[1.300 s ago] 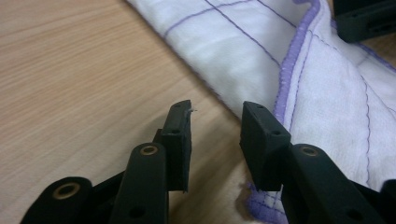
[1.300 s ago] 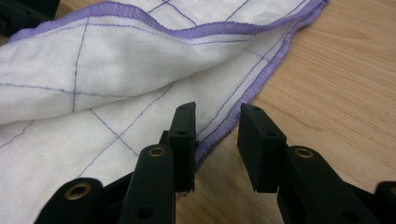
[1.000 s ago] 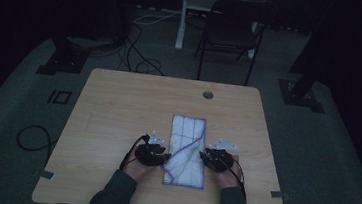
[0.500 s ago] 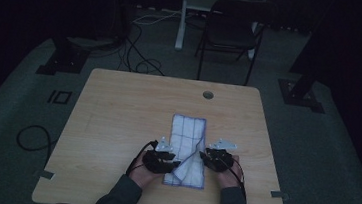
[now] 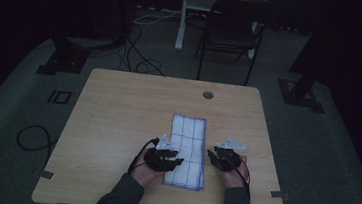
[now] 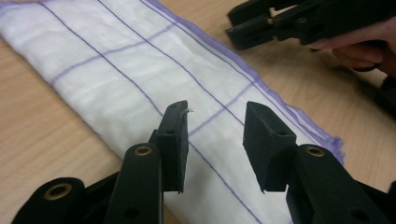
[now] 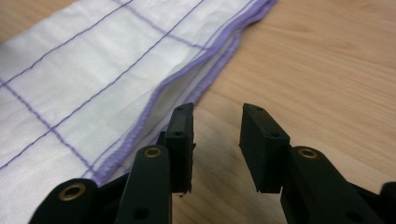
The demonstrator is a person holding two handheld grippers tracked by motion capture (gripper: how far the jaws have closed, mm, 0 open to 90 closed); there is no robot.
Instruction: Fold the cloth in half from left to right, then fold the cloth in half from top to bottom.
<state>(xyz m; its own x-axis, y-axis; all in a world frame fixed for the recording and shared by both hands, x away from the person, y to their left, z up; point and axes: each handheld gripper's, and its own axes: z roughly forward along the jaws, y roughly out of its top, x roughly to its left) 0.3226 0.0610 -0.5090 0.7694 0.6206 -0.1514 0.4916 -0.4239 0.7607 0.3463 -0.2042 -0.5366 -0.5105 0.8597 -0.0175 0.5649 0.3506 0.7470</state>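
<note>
Two grippers sit low over the table, both with jaws parted and nothing between them. One, the left gripper (image 6: 215,140), hangs just above the near part of the folded white cloth (image 5: 188,150) with purple lines — its jaws gape over the fabric without touching. Its partner, the right gripper (image 7: 216,147), is just off the cloth's purple-hemmed edge, over bare wooden table (image 5: 118,106) — cloth lying flat between the two hands.
</note>
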